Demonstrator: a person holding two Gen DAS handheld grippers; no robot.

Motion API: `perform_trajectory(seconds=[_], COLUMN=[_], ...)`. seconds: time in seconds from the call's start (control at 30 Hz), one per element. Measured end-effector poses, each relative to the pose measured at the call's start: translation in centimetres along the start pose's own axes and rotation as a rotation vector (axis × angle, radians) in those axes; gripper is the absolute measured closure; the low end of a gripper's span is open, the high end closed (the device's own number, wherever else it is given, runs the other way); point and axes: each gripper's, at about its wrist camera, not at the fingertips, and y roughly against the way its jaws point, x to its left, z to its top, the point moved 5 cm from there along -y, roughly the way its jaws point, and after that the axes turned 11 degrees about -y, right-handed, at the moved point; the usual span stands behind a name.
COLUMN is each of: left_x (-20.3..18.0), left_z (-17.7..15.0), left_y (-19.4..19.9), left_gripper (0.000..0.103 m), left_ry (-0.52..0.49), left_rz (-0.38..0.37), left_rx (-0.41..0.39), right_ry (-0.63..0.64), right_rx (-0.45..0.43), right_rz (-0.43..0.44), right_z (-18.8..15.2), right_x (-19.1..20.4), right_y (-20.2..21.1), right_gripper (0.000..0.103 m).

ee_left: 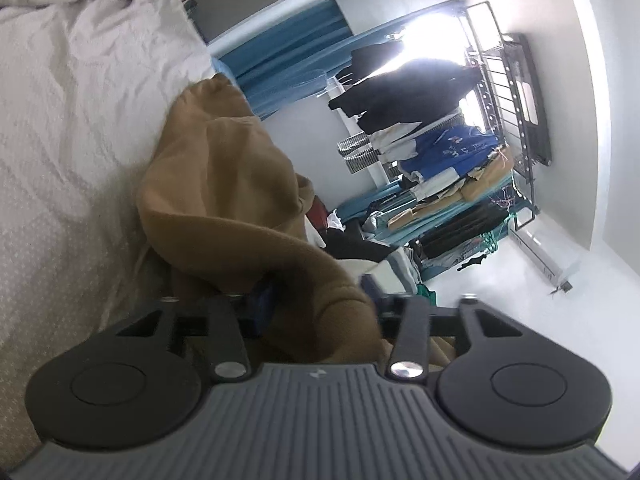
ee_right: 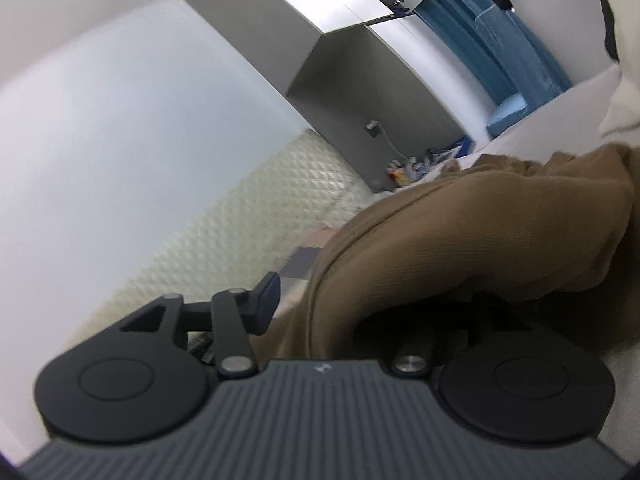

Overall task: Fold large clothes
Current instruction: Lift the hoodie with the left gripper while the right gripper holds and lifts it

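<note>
A brown garment (ee_left: 224,184) lies bunched on the bed (ee_left: 80,112), near the bed's edge. It is thick and soft, heaped in rounded folds.

In the left wrist view a fold of it runs down between the fingers of the left hand-held gripper (ee_left: 320,304). The jaws stand partly spread, with the cloth lying loosely between them; whether the pads still press on it cannot be told, since the fabric hides the right finger's tip.

In the right wrist view the garment (ee_right: 460,240) drapes over the right side of the right hand-held gripper (ee_right: 360,304). Its left finger (ee_right: 266,294) stands clear of the cloth; the other finger is buried under the fold. The jaws are apart, but a grip cannot be judged.

The bed carries a white quilted cover, and a padded cream headboard (ee_right: 248,216) stands behind it. Beyond the bed a clothes rack (ee_left: 500,120) holds dark and blue clothes (ee_left: 440,144), with blue curtains (ee_left: 288,56) beside it and a bright window behind.
</note>
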Motion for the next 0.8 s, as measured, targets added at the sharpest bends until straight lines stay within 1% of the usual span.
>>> perform_trajectory(seconds=[0.03, 0.1, 0.13, 0.17, 0.2, 0.23, 0.27, 0.3, 0.37, 0.47, 0.53, 0.63, 0.73, 0.8], left_x=[-0.2, -1.1, -1.7, -2.3, -2.8, -3.4, -4.0, -4.5, -5.8, -8.5, -10.7, -15.7, -21.6, -25.6], left_z=[0.0, -0.1, -0.2, -0.1, -0.1, 0.1, 0.3, 0.7, 1.6, 4.4, 6.9, 11.2, 15.2, 18.0], left_y=[0.2, 0.6, 0.9, 1.2, 1.5, 1.9, 2.4, 2.8, 3.7, 5.5, 7.0, 9.0, 10.9, 12.5], left_gripper=[0.065, 0.071, 0.074, 0.077, 0.077, 0.078, 0.080, 0.080, 0.080, 0.081, 0.082, 0.082, 0.082, 0.082], left_ry=[-0.020, -0.066, -0.088, -0.111, -0.128, -0.134, -0.137, -0.136, -0.140, -0.145, -0.158, -0.235, -0.311, -0.357], left_rz=[0.016, 0.035, 0.035, 0.042, 0.049, 0.048, 0.041, 0.031, 0.023, 0.017, 0.002, 0.004, 0.019, 0.027], left_rx=[-0.010, -0.029, -0.040, -0.050, -0.063, -0.076, -0.086, -0.086, -0.089, -0.130, -0.169, -0.229, -0.285, -0.331], right_ry=[0.000, -0.021, -0.011, 0.025, 0.063, 0.068, 0.050, 0.039, 0.056, 0.124, 0.153, 0.198, 0.222, 0.269], right_rx=[-0.011, -0.030, -0.051, -0.066, -0.091, -0.110, -0.118, -0.124, -0.128, -0.130, -0.144, -0.175, -0.212, -0.237], right_rz=[-0.024, -0.036, -0.051, -0.066, -0.085, -0.088, -0.066, -0.051, -0.050, -0.032, -0.007, -0.002, 0.035, 0.048], right_z=[-0.2, -0.7, -1.0, -1.1, -1.1, -0.9, -0.6, -0.1, 1.0, 3.5, 6.1, 9.9, 14.4, 17.1], right_x=[-0.1, -0.2, 0.0, 0.5, 1.1, 1.6, 2.0, 2.4, 3.9, 7.6, 10.3, 14.5, 19.0, 22.7], right_y=[0.1, 0.5, 0.9, 1.0, 1.6, 2.0, 2.4, 2.7, 2.9, 3.0, 3.1, 3.2, 3.6, 3.9], right_gripper=[0.073, 0.076, 0.082, 0.086, 0.089, 0.090, 0.090, 0.090, 0.090, 0.090, 0.090, 0.090, 0.090, 0.090])
